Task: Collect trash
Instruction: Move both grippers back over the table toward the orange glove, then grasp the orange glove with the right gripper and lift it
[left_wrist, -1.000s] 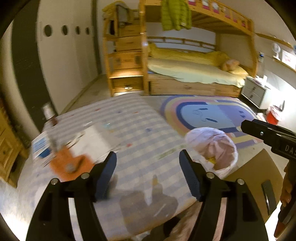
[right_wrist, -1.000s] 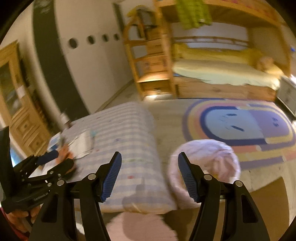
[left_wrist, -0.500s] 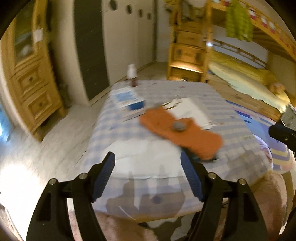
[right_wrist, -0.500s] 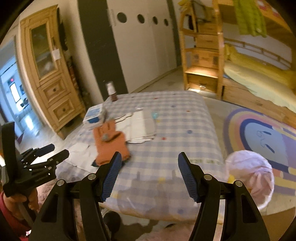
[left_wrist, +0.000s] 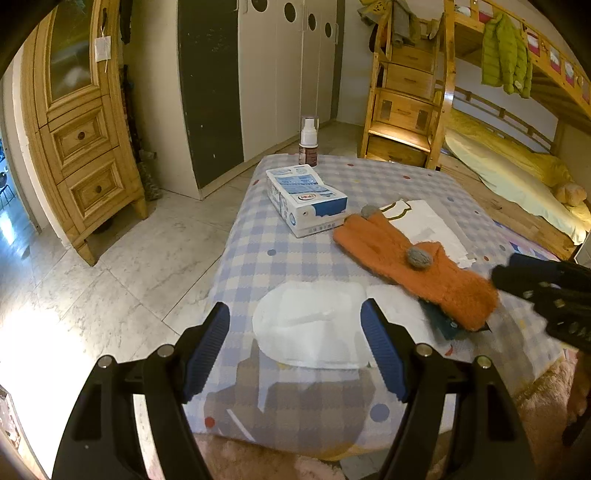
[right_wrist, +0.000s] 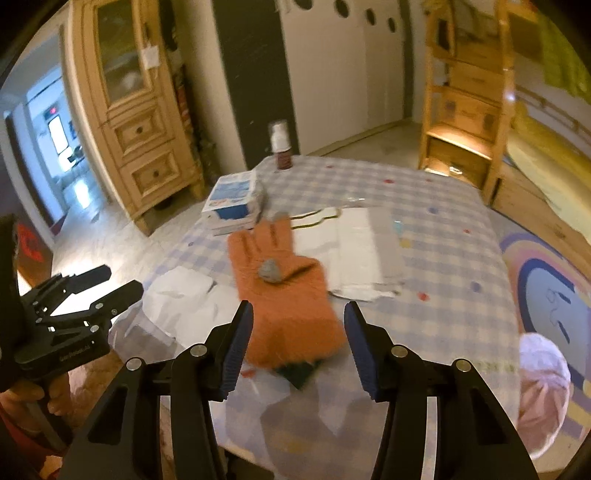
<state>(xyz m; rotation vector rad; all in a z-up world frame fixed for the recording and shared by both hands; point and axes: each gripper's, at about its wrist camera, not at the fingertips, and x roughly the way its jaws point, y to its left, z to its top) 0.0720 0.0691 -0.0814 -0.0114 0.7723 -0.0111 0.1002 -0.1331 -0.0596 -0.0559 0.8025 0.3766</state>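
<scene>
A low table with a blue checked cloth (left_wrist: 258, 251) carries the litter. A flat white wrapper (left_wrist: 310, 325) lies at its near edge, right in front of my open, empty left gripper (left_wrist: 295, 350). An orange glove (right_wrist: 284, 288) lies mid-table, with a dark green scrap (right_wrist: 299, 373) under its cuff. My open, empty right gripper (right_wrist: 297, 350) hovers over the glove's cuff. A blue-and-white carton (left_wrist: 306, 199) and white papers (right_wrist: 362, 251) lie farther back. A bin lined with a pink bag (right_wrist: 543, 376) stands on the floor to the right of the table.
A spray bottle (left_wrist: 308, 142) stands at the table's far edge. A wooden cabinet (left_wrist: 81, 140) is at left, wardrobe doors behind, and a bunk bed with stairs (left_wrist: 410, 99) at right. A pink fluffy rug (left_wrist: 258, 461) lies below the table's near edge.
Both views have swung left from the bin and bunk bed to the table. Both grippers have come closer to the table's near edge and stay open.
</scene>
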